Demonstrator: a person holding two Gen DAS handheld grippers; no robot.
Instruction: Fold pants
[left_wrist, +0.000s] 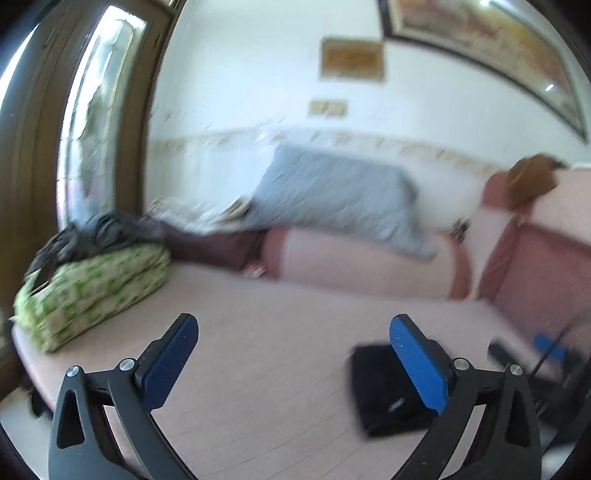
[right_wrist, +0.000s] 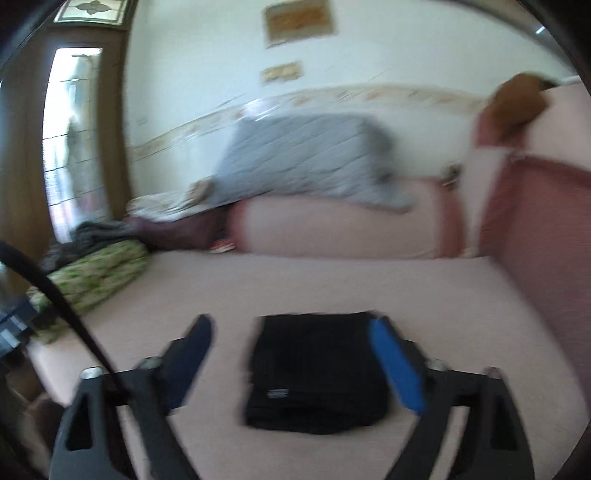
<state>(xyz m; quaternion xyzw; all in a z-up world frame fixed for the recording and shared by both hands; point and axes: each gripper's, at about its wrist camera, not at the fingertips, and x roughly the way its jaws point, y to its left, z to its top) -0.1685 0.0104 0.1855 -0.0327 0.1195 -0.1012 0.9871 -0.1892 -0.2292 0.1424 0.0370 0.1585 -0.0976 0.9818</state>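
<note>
The black pants (right_wrist: 317, 373) lie folded into a compact rectangle on the pink couch seat (right_wrist: 332, 284). A small label shows near their front edge. My right gripper (right_wrist: 291, 332) is open and empty, held above and in front of them, its blue fingers on either side in the view. In the left wrist view the pants (left_wrist: 388, 391) lie behind the right finger. My left gripper (left_wrist: 293, 328) is open and empty over the bare seat (left_wrist: 277, 325), left of the pants. Both views are blurred.
A green patterned cushion (left_wrist: 92, 291) with dark clothes (left_wrist: 99, 236) on it lies at the seat's left end. A grey blanket (left_wrist: 332, 192) drapes the couch back. The pink armrest (right_wrist: 535, 236) rises at the right. A black cable (right_wrist: 55, 295) crosses the right wrist view.
</note>
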